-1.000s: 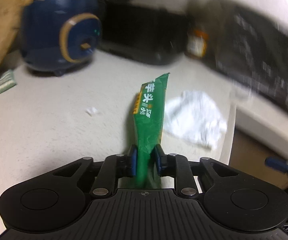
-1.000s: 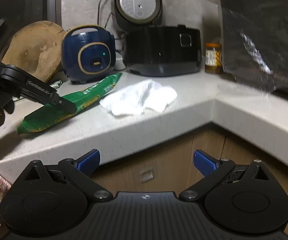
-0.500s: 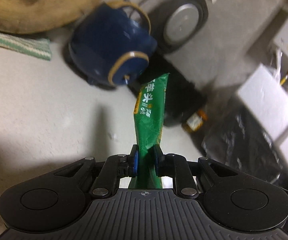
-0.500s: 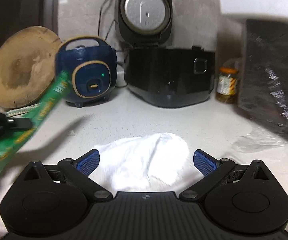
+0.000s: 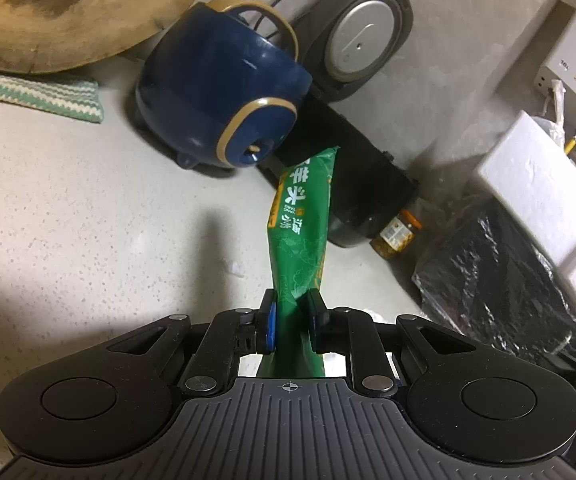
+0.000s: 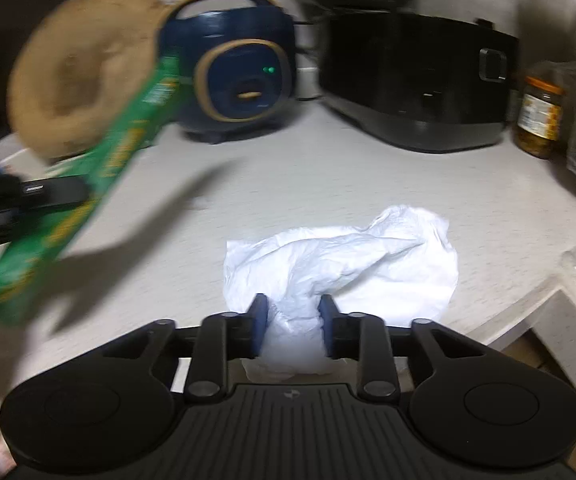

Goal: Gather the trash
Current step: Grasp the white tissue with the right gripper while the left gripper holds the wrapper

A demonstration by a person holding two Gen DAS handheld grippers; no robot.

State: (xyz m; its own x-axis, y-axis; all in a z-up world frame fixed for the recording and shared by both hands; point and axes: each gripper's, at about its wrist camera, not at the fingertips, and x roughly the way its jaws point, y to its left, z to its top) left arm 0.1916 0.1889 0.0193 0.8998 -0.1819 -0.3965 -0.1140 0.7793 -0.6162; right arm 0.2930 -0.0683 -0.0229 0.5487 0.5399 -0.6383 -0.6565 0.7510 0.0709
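Note:
My left gripper [image 5: 292,312] is shut on a long green snack wrapper [image 5: 302,220] and holds it up above the grey counter [image 5: 67,200]. The same wrapper [image 6: 87,184] shows blurred at the left of the right wrist view, with the left gripper's fingers [image 6: 27,192] on it. A crumpled white plastic bag [image 6: 348,264] lies on the counter near its front edge. My right gripper [image 6: 294,320] has closed in on the near end of that bag, which bulges between the two blue pads.
A blue rice cooker [image 5: 223,108], a black cooker [image 6: 416,80] with its lid open, a jar [image 6: 540,116], a round wooden board [image 5: 67,12], a striped cloth [image 5: 35,92] and a black bag [image 5: 500,276] stand along the back. The counter edge [image 6: 544,308] runs at front right.
My right gripper has moved forward over the counter and closed on the white bag. My left gripper has lifted the green wrapper higher and tilted over the counter.

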